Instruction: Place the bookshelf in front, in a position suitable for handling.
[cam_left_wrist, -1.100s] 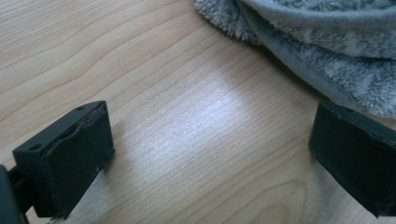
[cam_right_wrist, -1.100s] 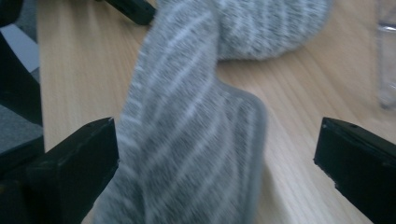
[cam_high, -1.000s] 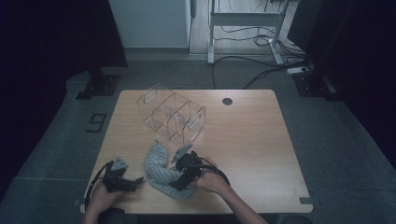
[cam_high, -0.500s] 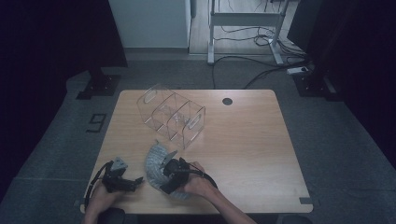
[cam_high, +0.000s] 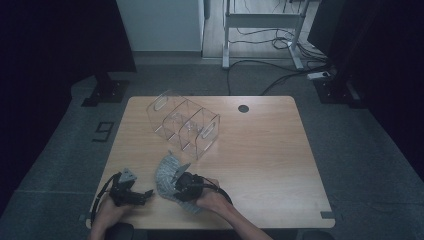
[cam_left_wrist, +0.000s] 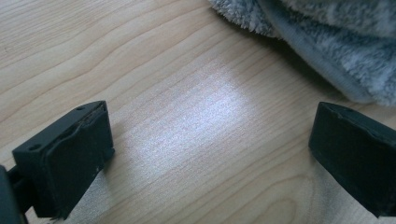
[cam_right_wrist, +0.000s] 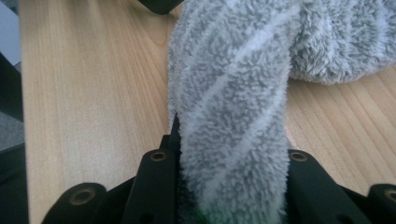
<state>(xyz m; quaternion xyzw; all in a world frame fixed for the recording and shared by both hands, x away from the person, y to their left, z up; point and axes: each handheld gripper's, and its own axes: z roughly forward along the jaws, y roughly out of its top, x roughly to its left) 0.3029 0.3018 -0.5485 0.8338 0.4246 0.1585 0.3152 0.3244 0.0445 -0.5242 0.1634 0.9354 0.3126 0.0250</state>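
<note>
Compared with the earlier high view, the right gripper (cam_high: 176, 187) has slid from the lower middle of the frame a little toward the lower left, onto the grey fuzzy sock (cam_high: 167, 172), and its jaws have just been closing with the sock between them. Seen from the right gripper view, the sock (cam_right_wrist: 233, 116) runs up the centre of the frame as a thick striped roll, and both black jaws press against its sides at the bottom edge, so the fabric is pinched. At the lower left of the high view, the left gripper (cam_high: 142, 194) rests on the wooden table (cam_high: 270, 150); in the left gripper view its jaws stand spread wide with bare wood between them, and the sock's edge (cam_left_wrist: 327, 42) lies at the upper right, just beyond the fingertips. A clear plastic divided organizer (cam_high: 186, 124) sits above the sock, near the frame's middle. The step in hand looks like securing a grasp on the sock. Next would likely be lifting it clear, keeping the soft roll from slipping, with the left gripper free to catch the loose end.
</note>
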